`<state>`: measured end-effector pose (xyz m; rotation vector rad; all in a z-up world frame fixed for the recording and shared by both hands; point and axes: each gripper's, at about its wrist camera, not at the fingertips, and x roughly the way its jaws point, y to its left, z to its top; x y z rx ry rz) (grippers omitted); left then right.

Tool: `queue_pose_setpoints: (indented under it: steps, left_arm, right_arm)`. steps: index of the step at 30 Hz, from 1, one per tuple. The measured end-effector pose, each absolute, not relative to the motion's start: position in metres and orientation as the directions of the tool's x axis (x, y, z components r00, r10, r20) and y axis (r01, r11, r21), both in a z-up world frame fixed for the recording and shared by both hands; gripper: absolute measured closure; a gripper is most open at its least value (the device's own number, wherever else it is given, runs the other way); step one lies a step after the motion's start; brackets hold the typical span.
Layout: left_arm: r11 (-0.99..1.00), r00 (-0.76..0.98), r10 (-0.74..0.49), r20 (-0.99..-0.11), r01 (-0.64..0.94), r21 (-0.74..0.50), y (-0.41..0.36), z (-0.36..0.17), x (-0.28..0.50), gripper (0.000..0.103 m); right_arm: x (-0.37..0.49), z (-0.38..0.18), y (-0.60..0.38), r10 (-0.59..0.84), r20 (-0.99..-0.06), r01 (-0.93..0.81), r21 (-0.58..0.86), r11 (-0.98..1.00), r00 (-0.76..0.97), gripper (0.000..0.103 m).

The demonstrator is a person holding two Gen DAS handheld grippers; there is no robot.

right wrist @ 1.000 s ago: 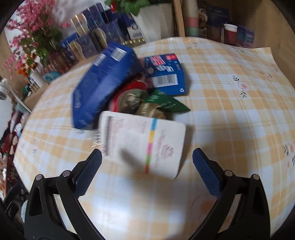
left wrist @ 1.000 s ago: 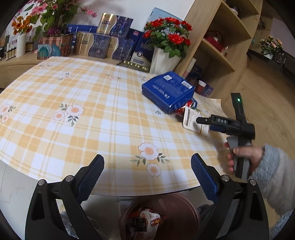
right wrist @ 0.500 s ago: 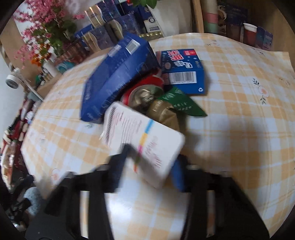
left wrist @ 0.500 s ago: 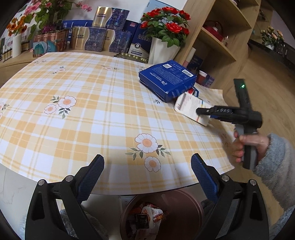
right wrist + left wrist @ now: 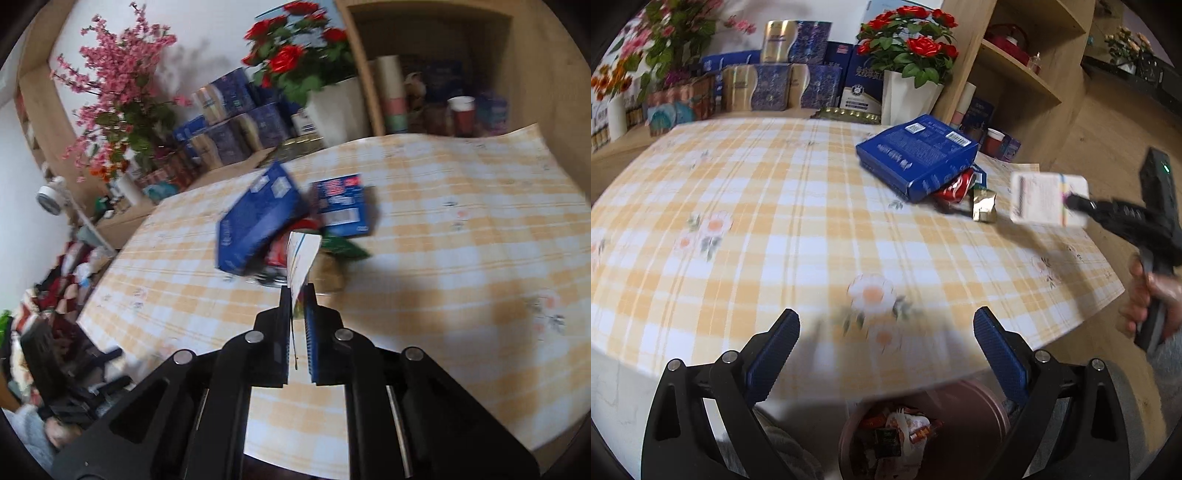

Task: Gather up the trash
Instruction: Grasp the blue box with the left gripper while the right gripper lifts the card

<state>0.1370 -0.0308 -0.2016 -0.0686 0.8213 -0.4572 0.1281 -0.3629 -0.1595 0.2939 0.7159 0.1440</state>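
Observation:
My right gripper [image 5: 297,291] is shut on a flat white packet [image 5: 303,258] and holds it edge-on above the table; in the left wrist view the packet [image 5: 1049,199] hangs in the air right of the trash pile, held by the right gripper [image 5: 1071,201]. On the yellow checked tablecloth [image 5: 775,229] lie a big blue box [image 5: 916,155], a red can [image 5: 955,188] and a gold wrapper [image 5: 984,205]. My left gripper [image 5: 886,343] is open and empty at the table's near edge, above a brown trash bin [image 5: 923,435].
A smaller blue carton [image 5: 341,206] and a green wrapper [image 5: 345,249] lie behind the pile. A white pot of red roses [image 5: 908,92], stacked gift boxes [image 5: 775,85] and a wooden shelf unit [image 5: 1015,66] stand beyond the table.
My right gripper closed on the white packet, lifted it off the table and turned it edge-on. My left gripper stayed open near the table edge over the bin.

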Motion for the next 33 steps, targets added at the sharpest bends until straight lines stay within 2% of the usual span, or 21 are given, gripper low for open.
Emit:
queue_pose_setpoints:
  steps: [6,8,14,20,25,33]
  left_arm:
    - [0.891,0.651,-0.375,-0.660,0.451,-0.062,-0.089,-0.166,0.194,0.010]
    - [0.883,0.664,-0.345,-0.663,0.468,0.010,-0.112,-0.167,0.217,0.015]
    - [0.830,0.667,-0.275,-0.692,0.528,0.178,-0.176,-0.188,0.260,0.018]
    - [0.793,0.691,-0.158,-0.706,0.514,0.326,-0.199,-0.215,0.280,0.020]
    - [0.757,0.721,-0.077,-0.689,0.492,0.430,-0.209,-0.225,0.292,0.020]
    - [0.616,0.794,0.008,-0.608,0.475,0.628,-0.232,-0.241,0.296,0.020]
  right_arm:
    - [0.120,-0.181,-0.394,0.226,-0.623,0.049,0.393,0.918,0.748,0.092]
    - [0.118,-0.185,-0.400,0.227,-0.618,0.063,0.411,0.909,0.753,0.092]
    - [0.117,-0.196,-0.414,0.243,-0.596,0.082,0.464,0.882,0.765,0.092]
    - [0.118,-0.201,-0.422,0.255,-0.580,0.078,0.487,0.870,0.774,0.092]
    - [0.118,-0.203,-0.424,0.254,-0.579,0.072,0.479,0.875,0.775,0.092]
    - [0.120,-0.210,-0.425,0.262,-0.590,0.079,0.488,0.869,0.764,0.092]
